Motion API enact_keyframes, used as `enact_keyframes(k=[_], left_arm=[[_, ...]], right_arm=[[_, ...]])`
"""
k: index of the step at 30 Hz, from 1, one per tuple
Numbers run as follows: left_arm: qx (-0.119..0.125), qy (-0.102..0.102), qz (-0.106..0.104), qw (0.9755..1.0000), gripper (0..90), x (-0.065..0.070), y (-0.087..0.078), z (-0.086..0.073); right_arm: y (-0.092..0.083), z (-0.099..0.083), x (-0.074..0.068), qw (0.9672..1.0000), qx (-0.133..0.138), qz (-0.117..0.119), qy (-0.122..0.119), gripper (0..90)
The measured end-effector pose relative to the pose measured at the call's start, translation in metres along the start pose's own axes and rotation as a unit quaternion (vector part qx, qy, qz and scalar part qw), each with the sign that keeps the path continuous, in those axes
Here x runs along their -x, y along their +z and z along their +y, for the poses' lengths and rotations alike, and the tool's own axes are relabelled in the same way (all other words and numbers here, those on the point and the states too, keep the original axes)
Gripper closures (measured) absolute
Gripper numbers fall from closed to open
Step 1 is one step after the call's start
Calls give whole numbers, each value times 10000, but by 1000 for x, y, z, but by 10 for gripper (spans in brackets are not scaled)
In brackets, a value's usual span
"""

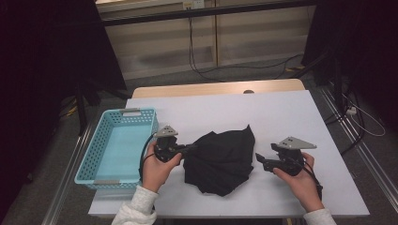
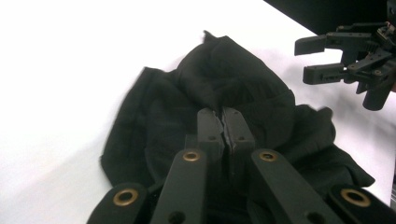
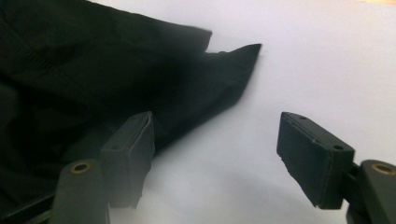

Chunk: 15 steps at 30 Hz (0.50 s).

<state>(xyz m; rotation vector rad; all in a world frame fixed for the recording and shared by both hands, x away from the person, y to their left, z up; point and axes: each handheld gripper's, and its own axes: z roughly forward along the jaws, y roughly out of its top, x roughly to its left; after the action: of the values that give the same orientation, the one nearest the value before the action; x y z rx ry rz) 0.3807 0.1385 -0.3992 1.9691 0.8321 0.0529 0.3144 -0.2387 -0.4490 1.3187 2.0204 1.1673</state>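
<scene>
On the white table (image 1: pixel 281 117), the crumpled black cloth (image 1: pixel 220 159) beside the blue basket (image 1: pixel 117 145) is best lifted slowly, its left edge pinched by the clenched left gripper (image 2: pixel 225 128), while the right gripper (image 3: pixel 219 158) waits released near its right edge.

Person wears a white fuzzy knit top, cuffs reaching the wrists at both the left sleeve (image 1: pixel 136 206) and right sleeve (image 1: pixel 320 216). Left gripper (image 2: pixel 225 122) is matte black plastic: two flat rectangular pads on long flat link bars with brass-ringed pivot holes, small screws in the pads, a grey three-cornered plate on top and a black cable looping off its back. Right gripper (image 3: pixel 217 161) is the same build, blocky black pads with bevelled edges, brass-ringed pivots, grey plate, black cable.
</scene>
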Motion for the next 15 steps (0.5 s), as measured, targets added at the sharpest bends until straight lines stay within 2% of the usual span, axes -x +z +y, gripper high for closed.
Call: enact_keyframes(k=[8, 11, 14, 15], left_arm=[[-1, -66, 74, 10000, 879, -2, -8, -2], [4, 23, 185, 9998, 879, -2, -11, -1], [74, -7, 246, 9997, 879, -4, -17, 1], [111, -49, 244, 9996, 879, -5, -19, 2]], right_arm=[[15, 8, -12, 9995, -101, 104, -278, 269], [24, 13, -18, 9990, -129, 159, -389, 263], [35, 16, -28, 9979, -279, 314, -501, 269], [44, 16, -33, 9970, -424, 335, -546, 265]])
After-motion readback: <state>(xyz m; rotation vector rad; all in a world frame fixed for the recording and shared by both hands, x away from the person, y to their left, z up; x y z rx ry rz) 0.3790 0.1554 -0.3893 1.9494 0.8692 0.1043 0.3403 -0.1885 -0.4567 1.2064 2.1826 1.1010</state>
